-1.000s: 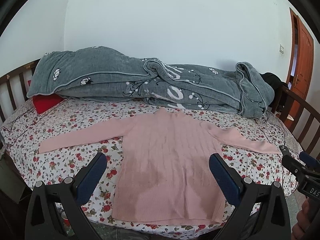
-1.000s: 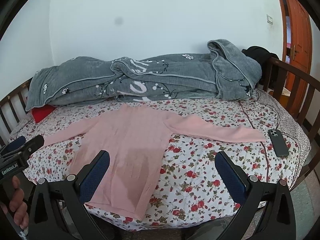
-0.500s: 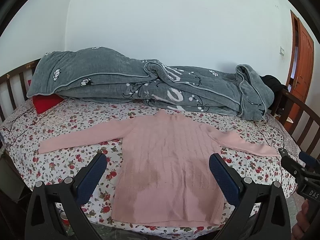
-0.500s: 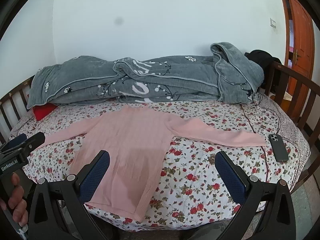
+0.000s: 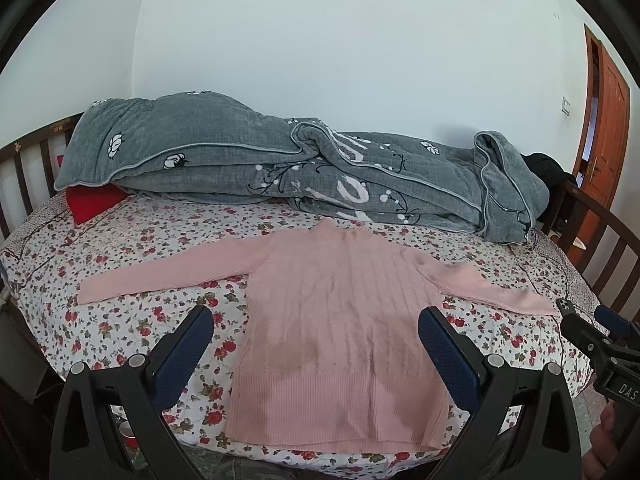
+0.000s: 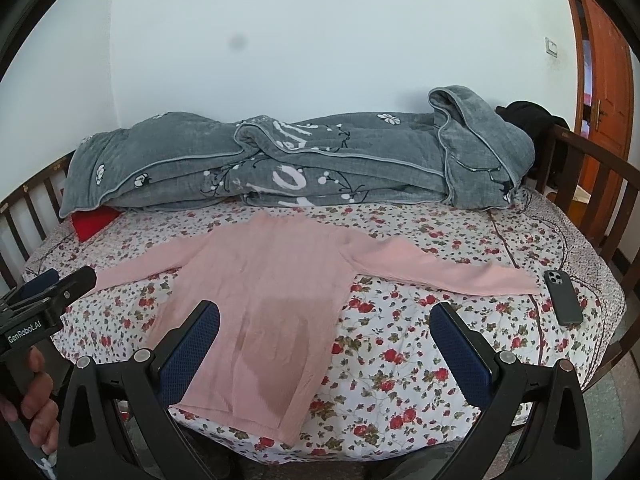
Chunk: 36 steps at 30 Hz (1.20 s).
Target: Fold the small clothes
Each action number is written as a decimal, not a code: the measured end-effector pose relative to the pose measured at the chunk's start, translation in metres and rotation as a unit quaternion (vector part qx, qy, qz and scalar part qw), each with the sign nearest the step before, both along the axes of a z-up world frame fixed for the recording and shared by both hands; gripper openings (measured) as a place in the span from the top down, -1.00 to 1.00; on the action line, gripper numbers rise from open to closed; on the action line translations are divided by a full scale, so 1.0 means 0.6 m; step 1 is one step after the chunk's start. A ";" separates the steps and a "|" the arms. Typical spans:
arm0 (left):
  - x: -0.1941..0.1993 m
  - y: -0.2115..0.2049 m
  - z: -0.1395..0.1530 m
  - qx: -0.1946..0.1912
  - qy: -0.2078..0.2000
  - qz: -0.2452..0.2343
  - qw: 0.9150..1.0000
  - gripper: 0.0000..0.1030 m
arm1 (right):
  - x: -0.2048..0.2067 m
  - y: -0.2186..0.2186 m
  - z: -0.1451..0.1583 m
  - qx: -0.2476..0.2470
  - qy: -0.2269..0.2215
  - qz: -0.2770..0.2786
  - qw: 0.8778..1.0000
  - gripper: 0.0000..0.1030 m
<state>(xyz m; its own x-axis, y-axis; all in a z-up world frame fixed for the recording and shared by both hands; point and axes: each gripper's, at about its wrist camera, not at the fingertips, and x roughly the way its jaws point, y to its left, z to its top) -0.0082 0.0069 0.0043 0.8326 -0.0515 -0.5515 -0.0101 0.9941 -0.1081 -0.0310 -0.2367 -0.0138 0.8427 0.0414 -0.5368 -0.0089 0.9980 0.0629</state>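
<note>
I see the bed (image 5: 120,248) filling both views, its flowered sheet running out to wooden rails at either end. Along the far side, against the wall, lies a grey quilt (image 5: 280,168) bunched into a long heap, with a red pillow (image 5: 92,202) tucked under its left end.

The pink sweater (image 5: 332,320) lies flat on the sheet in front of the quilt, collar toward the quilt, hem at the near edge of the bed, both sleeves stretched out sideways. Darker patches mark its lower part.

From my right wrist camera I get the phone (image 6: 563,298) in full, face down just beside the tip of the right sleeve; from the left wrist camera only a corner of it shows. The right view also takes in my left hand gripping its handle, while the left view catches just a bit of the right one.

My left gripper (image 5: 316,338) hangs over the sweater's lower half, fingers spread wide, holding nothing and touching nothing. My right gripper (image 6: 326,334) sits over the sweater's right edge and the bare sheet, fingers equally wide apart and empty.
</note>
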 end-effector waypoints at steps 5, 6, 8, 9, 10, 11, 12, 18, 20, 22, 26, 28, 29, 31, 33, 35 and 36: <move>0.001 0.006 0.001 -0.001 -0.001 -0.002 1.000 -1.00 | -0.003 0.002 -0.002 0.002 -0.001 0.003 1.000 -0.99; 0.000 0.004 0.000 -0.001 -0.002 -0.002 1.000 -1.00 | -0.004 0.003 -0.003 0.002 -0.001 0.003 1.000 -0.99; 0.000 0.006 0.001 -0.002 -0.003 -0.004 1.000 -1.00 | -0.004 0.002 -0.004 0.003 -0.001 0.003 1.000 -0.99; -0.002 0.006 0.001 -0.002 -0.004 -0.004 1.000 -1.00 | -0.004 0.002 -0.004 0.004 -0.001 0.003 1.000 -0.99; -0.002 0.006 0.001 -0.002 -0.005 -0.004 1.000 -1.00 | -0.004 0.003 -0.004 0.006 -0.001 0.003 1.000 -0.99; -0.001 0.008 0.001 -0.002 -0.005 -0.004 1.000 -1.00 | -0.005 0.002 -0.004 0.008 -0.001 0.003 1.000 -0.99; -0.003 0.006 0.000 -0.002 -0.005 -0.003 1.000 -1.00 | -0.004 0.003 -0.004 0.009 -0.001 0.004 1.000 -0.99; -0.004 0.009 -0.004 -0.006 -0.002 -0.006 1.000 -1.00 | -0.001 0.005 -0.007 0.006 0.000 0.007 1.000 -0.99; -0.004 0.009 -0.003 -0.005 -0.004 -0.007 1.000 -1.00 | -0.001 0.006 -0.009 0.004 0.001 0.006 1.000 -0.99; -0.005 0.009 -0.002 -0.005 -0.005 -0.008 1.000 -1.00 | 0.000 0.008 -0.009 0.004 0.001 0.008 1.000 -0.99; -0.007 0.008 -0.002 -0.003 -0.008 -0.009 1.000 -1.00 | 0.002 0.011 -0.009 -0.001 0.000 0.008 1.000 -1.00; -0.009 0.007 -0.002 -0.003 -0.010 -0.010 1.000 -1.00 | 0.002 0.013 -0.008 -0.003 0.000 0.008 1.000 -0.99; -0.009 0.007 -0.002 -0.002 -0.011 -0.011 1.000 -1.00 | 0.002 0.013 -0.008 -0.003 -0.001 0.008 1.000 -0.99; -0.010 0.006 -0.002 -0.001 -0.011 -0.011 1.000 -1.00 | 0.002 0.012 -0.007 -0.002 -0.002 0.008 1.000 -0.99; -0.010 0.005 -0.004 -0.001 -0.010 -0.012 1.000 -1.00 | 0.003 0.011 -0.007 -0.001 -0.001 0.007 1.000 -0.99; -0.011 0.003 -0.006 0.000 -0.010 -0.016 1.000 -1.00 | 0.003 0.011 -0.007 0.000 -0.002 0.008 1.000 -0.99; -0.010 0.004 -0.007 0.001 -0.010 -0.016 1.000 -1.00 | 0.003 0.011 -0.007 0.001 -0.002 0.010 1.000 -0.99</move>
